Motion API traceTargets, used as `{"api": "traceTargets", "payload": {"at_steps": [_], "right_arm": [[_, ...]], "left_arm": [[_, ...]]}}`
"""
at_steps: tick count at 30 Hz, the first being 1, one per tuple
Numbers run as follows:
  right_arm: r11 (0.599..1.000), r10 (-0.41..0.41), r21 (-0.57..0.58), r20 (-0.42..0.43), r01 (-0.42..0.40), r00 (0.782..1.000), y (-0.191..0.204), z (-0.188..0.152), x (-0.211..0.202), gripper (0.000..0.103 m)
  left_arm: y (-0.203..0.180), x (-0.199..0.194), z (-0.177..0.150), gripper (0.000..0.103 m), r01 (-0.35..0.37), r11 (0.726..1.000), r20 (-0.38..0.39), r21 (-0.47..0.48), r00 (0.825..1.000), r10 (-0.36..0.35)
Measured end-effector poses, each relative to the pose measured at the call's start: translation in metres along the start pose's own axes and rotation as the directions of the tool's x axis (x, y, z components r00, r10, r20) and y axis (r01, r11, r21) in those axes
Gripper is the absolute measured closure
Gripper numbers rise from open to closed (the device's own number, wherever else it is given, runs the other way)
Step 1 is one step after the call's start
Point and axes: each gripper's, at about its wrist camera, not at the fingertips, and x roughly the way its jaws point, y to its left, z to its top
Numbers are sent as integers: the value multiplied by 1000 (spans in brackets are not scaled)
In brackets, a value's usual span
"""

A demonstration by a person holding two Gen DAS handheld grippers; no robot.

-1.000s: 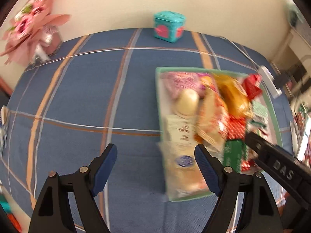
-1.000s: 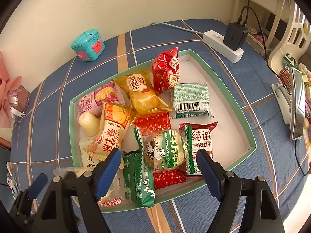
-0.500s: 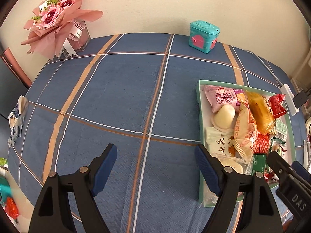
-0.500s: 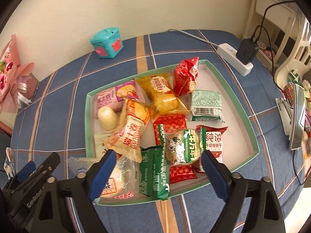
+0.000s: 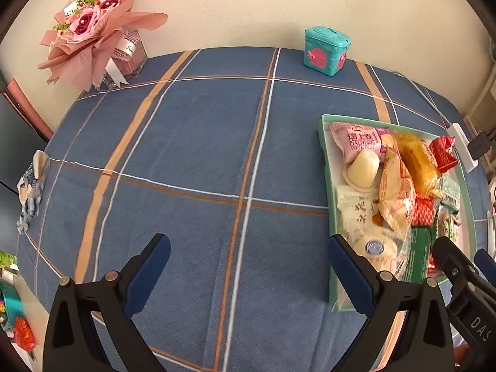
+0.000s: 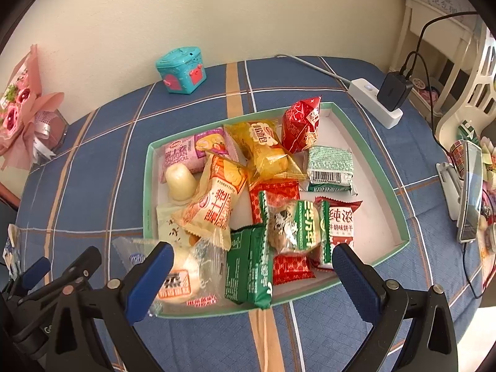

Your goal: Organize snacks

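A green-rimmed tray point(image 6: 400, 204) on the blue checked cloth holds several wrapped snacks: a red packet point(image 6: 302, 124), a yellow bread packet point(image 6: 266, 148), an orange packet point(image 6: 217, 204) and green packets point(image 6: 248, 266). A clear-wrapped bun point(image 6: 192, 276) hangs over the near left rim. My right gripper point(image 6: 252, 249) hovers over the tray's near edge. Its jaws are opening and grip nothing. My left gripper point(image 5: 248, 245) is above bare cloth, left of the tray point(image 5: 324, 161). Its jaws are also opening, with nothing between them.
A teal toy box point(image 6: 183, 69) stands by the far wall. A pink bouquet point(image 5: 93, 31) fills the far left corner. A white power strip with a black charger point(image 6: 378, 102) lies right of the tray, and a phone on a stand point(image 6: 468, 192) is at the right edge.
The left gripper has swung left, from over the tray's near corner to the bare cloth. Both pairs of jaws have spread wider. The right gripper has drawn back slightly from the tray.
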Motion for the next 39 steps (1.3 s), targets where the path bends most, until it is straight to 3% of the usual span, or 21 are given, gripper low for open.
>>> {"api": "traceTargets", "payload": {"at_steps": [16,39], "right_arm": [[1000,9,-27,1,-9,1000,-3,-49,-16,0],[999,23,-48,10,-22,1000,-1,-45,-18,0]], "left_arm": [[11,-22,-43,2,34,998,10,52,999,-34],[15,-23,-41,2,-39,998,16,48,999,38]]}}
